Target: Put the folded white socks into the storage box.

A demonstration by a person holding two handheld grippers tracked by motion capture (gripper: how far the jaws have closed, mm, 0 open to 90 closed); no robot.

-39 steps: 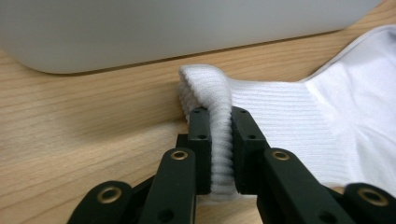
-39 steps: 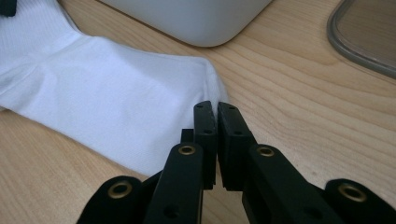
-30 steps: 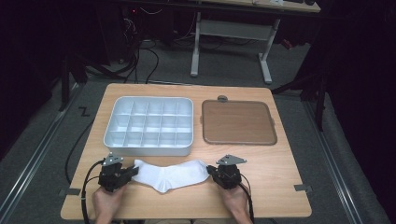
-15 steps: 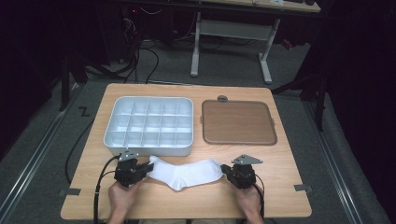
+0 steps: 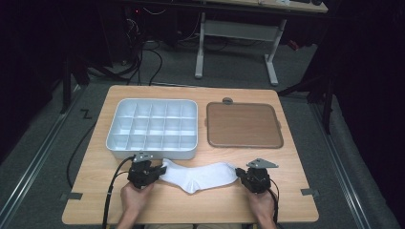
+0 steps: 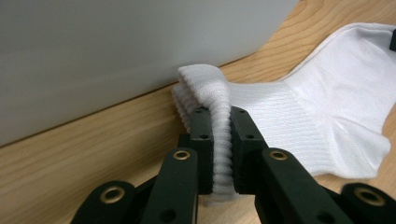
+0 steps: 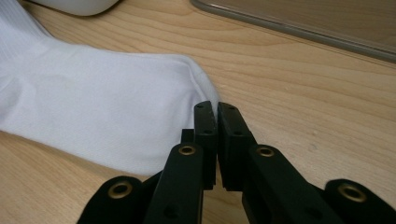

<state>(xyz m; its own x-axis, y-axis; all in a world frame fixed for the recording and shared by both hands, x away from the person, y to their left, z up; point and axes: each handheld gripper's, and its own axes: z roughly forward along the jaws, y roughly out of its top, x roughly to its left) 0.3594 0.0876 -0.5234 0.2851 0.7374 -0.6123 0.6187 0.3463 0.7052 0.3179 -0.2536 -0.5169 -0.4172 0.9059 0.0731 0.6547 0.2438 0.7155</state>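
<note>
- Where the wooden table (image 5: 286, 195) nears the person, a white sock (image 5: 198, 175) lies flat, stretched between both grippers, just in front of the divided tray (image 5: 152, 128).
- The left gripper (image 5: 154, 174) is clenched on the ribbed cuff of the sock; in the left gripper view the cuff (image 6: 219, 135) is pinched between the jaws, close to the tray wall (image 6: 116, 56).
- The right gripper (image 5: 241, 176) is clamped on the toe end; the right gripper view shows the toe edge (image 7: 205, 91) caught at the jaw tips.
- The tray is light grey, split into many small compartments, all bare inside.
- The flat brown lid (image 5: 242, 125) lies beside the tray, to its right, apart from it.
</note>
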